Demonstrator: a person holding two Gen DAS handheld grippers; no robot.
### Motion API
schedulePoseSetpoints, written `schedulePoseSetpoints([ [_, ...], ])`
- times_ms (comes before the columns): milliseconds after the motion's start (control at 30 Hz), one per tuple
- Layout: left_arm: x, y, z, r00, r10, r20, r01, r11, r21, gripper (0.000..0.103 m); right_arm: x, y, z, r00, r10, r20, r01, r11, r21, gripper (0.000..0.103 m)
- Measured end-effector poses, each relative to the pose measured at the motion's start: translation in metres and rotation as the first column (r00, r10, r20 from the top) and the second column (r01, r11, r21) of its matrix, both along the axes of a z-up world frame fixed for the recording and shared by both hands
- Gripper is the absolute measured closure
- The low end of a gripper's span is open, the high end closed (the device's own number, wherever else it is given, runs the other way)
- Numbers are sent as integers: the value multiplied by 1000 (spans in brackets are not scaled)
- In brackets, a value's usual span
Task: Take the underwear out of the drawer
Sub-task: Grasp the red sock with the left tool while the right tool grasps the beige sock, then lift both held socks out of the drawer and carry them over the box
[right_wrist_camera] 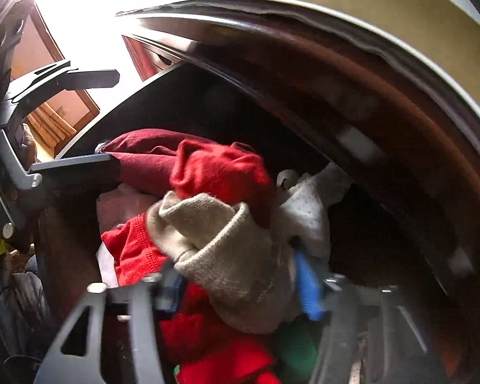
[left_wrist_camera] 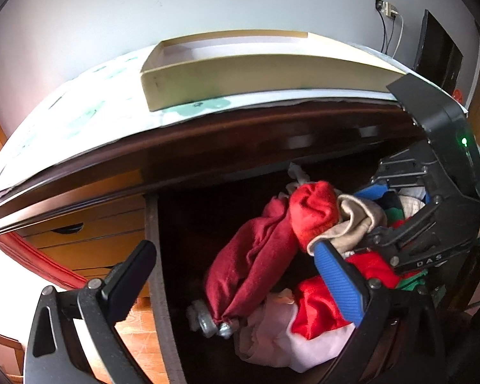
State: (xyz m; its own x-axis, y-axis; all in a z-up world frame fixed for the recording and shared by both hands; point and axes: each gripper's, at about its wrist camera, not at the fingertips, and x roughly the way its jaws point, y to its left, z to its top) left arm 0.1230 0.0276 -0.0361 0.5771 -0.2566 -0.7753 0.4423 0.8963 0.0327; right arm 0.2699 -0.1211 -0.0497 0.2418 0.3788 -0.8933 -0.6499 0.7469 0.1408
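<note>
The open dark wooden drawer (left_wrist_camera: 158, 256) holds a heap of clothes: a dark red garment (left_wrist_camera: 249, 256), a bright red piece (left_wrist_camera: 313, 214), pink fabric (left_wrist_camera: 272, 329) and a beige knit piece (left_wrist_camera: 352, 220). My left gripper (left_wrist_camera: 233, 246) is open and straddles the drawer's left wall, its blue pad over the heap. My right gripper (right_wrist_camera: 236, 275) reaches down into the pile from the right. The beige knit piece (right_wrist_camera: 227, 249) is bunched between its blue pads and touches both. Red underwear (right_wrist_camera: 134, 252) lies just left of it, and white fabric (right_wrist_camera: 307, 211) lies behind.
The dresser's dark top edge (left_wrist_camera: 240, 134) overhangs the drawer, close above the clothes. On the dresser top a cream tray (left_wrist_camera: 240, 76) stands on a white patterned cover (left_wrist_camera: 80, 112). Lighter wooden drawers (left_wrist_camera: 80, 230) are at the left. A wall socket with cables (left_wrist_camera: 387, 9) is at the far right.
</note>
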Motion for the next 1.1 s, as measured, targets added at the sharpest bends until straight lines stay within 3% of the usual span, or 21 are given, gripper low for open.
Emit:
schedulePoseSetpoints([
  [67,1,-3,0,1000,-10,-1,10,1000,-2,2,-2,-1,1,1000,-3,5,3,1000,5,60],
  [133,0,-7,0,1000,-20,-6,20,1000,-9,2,-5,-8,6,1000,-27,-5,27,999,29,63],
  [300,4,-19,2,998,-64,-20,63,997,-33,2,-18,-43,35,992,-125,-2,123,979,164,64],
  [467,9,-45,2,992,-123,-23,122,992,-13,2,-29,-82,62,965,-262,-8,250,913,322,64],
  [767,27,-88,-22,984,-145,-106,155,984,89,10,-48,-123,69,925,-381,-2,340,824,453,64],
  [900,37,-93,-38,979,-94,-181,123,980,155,27,-53,-128,65,921,-390,-15,349,806,479,64],
  [967,41,-93,-44,971,-90,-220,126,980,156,31,-54,-132,64,918,-396,-22,355,795,492,64],
  [1100,42,-94,-47,967,-92,-237,132,979,157,54,-54,-137,57,912,-406,-60,377,772,512,64],
])
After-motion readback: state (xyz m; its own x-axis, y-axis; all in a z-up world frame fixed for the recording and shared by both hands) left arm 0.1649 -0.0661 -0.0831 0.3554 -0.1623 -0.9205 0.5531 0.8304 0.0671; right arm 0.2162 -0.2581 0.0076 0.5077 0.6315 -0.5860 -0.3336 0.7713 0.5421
